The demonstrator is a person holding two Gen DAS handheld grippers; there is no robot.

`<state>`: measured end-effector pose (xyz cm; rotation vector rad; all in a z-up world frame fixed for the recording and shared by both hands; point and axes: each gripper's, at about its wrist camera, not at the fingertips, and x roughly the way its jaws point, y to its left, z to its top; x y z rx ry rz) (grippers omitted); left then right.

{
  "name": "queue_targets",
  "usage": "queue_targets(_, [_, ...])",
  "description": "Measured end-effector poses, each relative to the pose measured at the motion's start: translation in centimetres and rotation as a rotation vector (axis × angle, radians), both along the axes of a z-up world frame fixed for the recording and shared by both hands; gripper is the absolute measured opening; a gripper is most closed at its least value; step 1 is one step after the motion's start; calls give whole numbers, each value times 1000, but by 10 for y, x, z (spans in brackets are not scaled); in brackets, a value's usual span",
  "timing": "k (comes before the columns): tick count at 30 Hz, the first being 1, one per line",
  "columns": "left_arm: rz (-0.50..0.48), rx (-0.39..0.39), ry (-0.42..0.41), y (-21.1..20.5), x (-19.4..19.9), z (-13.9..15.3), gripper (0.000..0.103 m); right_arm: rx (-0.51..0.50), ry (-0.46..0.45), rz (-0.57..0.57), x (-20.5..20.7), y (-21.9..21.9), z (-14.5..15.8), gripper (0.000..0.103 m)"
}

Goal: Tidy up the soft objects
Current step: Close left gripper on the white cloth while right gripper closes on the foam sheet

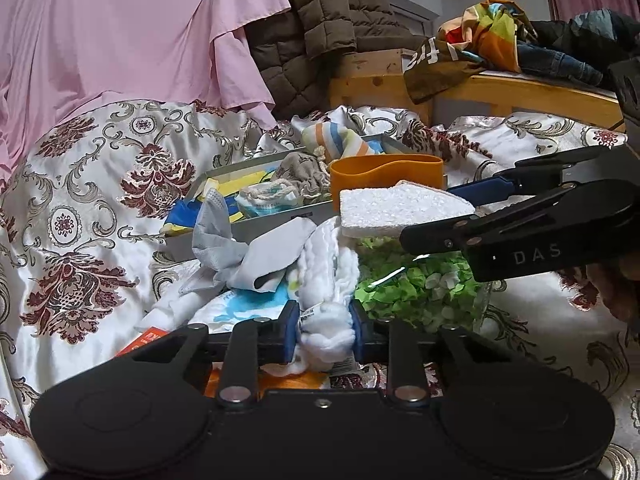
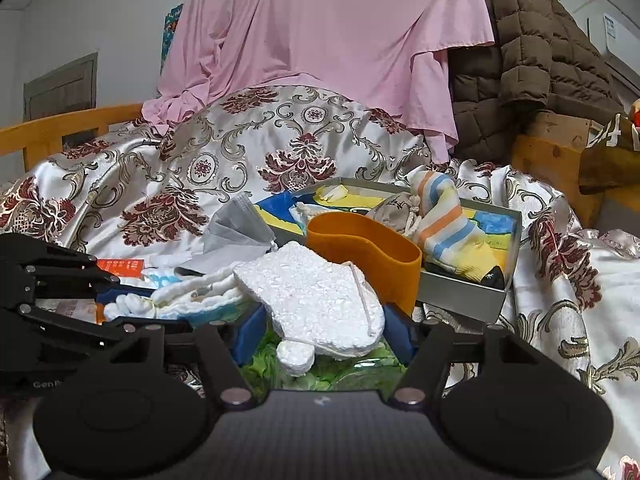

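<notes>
My left gripper (image 1: 325, 330) is shut on a white fluffy cloth (image 1: 326, 280) that lies on the bed; it also shows in the right wrist view (image 2: 176, 300) with the left gripper (image 2: 116, 296) at the left. My right gripper (image 2: 322, 330) is shut on a white foam piece (image 2: 316, 300), held just above a green-filled clear bag (image 2: 340, 372). In the left wrist view the foam piece (image 1: 400, 210) sits in the right gripper (image 1: 460, 216) above the bag (image 1: 420, 284). A grey box (image 2: 460, 292) behind holds a striped sock (image 2: 448, 216) and pouches.
An orange cup (image 2: 368, 248) stands against the box's front. A grey face mask (image 1: 224, 232) and a blue-and-white packet (image 1: 240, 308) lie beside the cloth. A patterned satin bedspread (image 1: 100, 200) covers the bed. Pink sheet (image 2: 320, 40), brown jacket (image 2: 532, 60) and wooden bed frame (image 1: 520, 92) stand behind.
</notes>
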<state>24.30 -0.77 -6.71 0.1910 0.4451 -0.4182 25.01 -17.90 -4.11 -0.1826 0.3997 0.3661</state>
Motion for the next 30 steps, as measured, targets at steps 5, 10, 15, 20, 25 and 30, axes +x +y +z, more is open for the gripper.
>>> queue_targets(5, [10, 9, 12, -1, -4, 3, 25, 0, -3, -4, -11, -6, 3, 67])
queue_targets(10, [39, -9, 21, 1, -21, 18, 24, 21, -28, -13, -29, -14, 15, 67])
queue_targets(15, [70, -58, 0, 2, -47, 41, 24, 50, -67, -21, -51, -21, 32, 67])
queue_targets(20, [78, -127, -6, 1, -75, 62, 24, 86, -108, -21, -76, -30, 49, 67])
queue_targets(25, [105, -209, 10, 1, -99, 75, 24, 123, -146, -26, -99, -40, 64, 67])
queue_targets(30, [118, -202, -17, -7, -111, 93, 24, 164, -184, -47, -116, -53, 77, 67])
